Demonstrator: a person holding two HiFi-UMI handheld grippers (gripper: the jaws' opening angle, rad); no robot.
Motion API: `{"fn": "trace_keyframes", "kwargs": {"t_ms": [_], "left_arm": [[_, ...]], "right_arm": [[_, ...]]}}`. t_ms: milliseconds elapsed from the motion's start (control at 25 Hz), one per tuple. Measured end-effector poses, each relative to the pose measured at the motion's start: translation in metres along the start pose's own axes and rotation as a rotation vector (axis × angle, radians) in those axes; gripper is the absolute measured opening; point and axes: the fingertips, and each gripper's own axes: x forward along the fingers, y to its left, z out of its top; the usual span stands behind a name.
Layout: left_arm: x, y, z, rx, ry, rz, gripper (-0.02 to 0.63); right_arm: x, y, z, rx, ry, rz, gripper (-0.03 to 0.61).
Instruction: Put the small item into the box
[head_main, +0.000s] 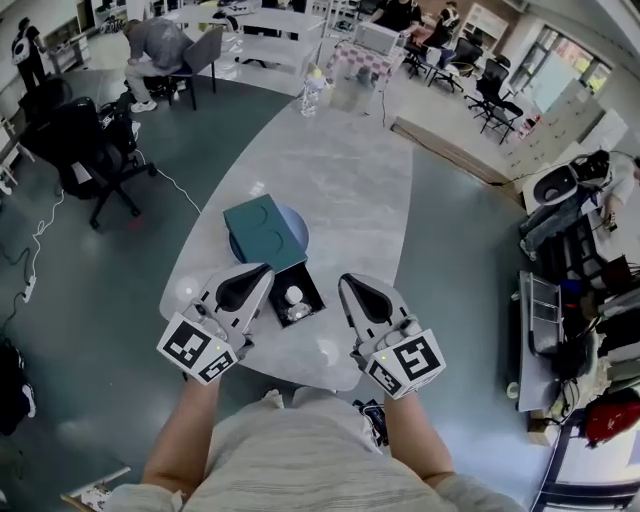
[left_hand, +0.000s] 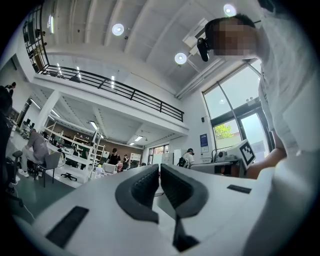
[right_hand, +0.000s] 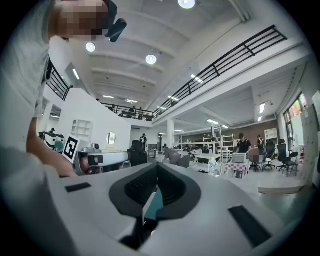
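Left gripper (left_hand: 159, 171): fingers (left_hand: 142, 187) pressed together at their tips, nothing between the ribbed pads. Right gripper (right_hand: 156, 171): fingers (right_hand: 176, 189) likewise closed tip to tip, with nothing pinched.

In the head view, the left gripper (head_main: 258, 274) and right gripper (head_main: 347, 284) are held side by side over the near edge of the table (head_main: 345, 180), tips pointing away from the person. The open black box (head_main: 316, 297) stands between the two sets of fingertips, just beside the left tips and a little apart from the right ones. The small item (head_main: 294, 295), white and rounded, lies inside the box; a second pale object lies next to it in the corner nearer the person, too small to identify.

Just ahead of the fingertips, beyond the box and touching its far edge, a teal lid (head_main: 265, 233) rests tilted on a round blue-grey plate (head_main: 299, 225). Well ahead, at the table's far end, stands a clear bottle (head_main: 312, 90). To the left of the left fingers, off the table, a black office chair (head_main: 85, 150) stands on the floor.
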Motion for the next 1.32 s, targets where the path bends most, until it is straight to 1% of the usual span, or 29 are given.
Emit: {"fn": "trace_keyframes", "kwargs": {"t_ms": [200,400,600,800,1200,1320], "left_arm": [[-0.008,-0.005,0.015,0.036,0.011,-0.001,0.023],[-0.011,-0.006,0.026,0.055,0.004,0.009,0.023],[-0.015,-0.006,0.037,0.082,-0.006,0.010,0.023],[-0.019,-0.005,0.041,0.098,0.001,0.013,0.023],[-0.019,-0.006,0.042,0.102,0.001,0.006,0.023],[-0.020,-0.002,0.040,0.102,0.004,0.004,0.023]], "right_arm": [[-0.016,0.002,0.021,-0.005,-0.039,0.005,0.020],[-0.023,0.001,0.039,-0.041,-0.065,0.004,0.018],[-0.028,0.003,0.051,-0.050,-0.089,0.006,0.018],[-0.033,0.002,0.056,-0.056,-0.094,-0.001,0.018],[-0.032,0.005,0.060,-0.083,-0.093,0.005,0.018],[-0.028,0.005,0.058,-0.077,-0.092,0.003,0.018]]}}
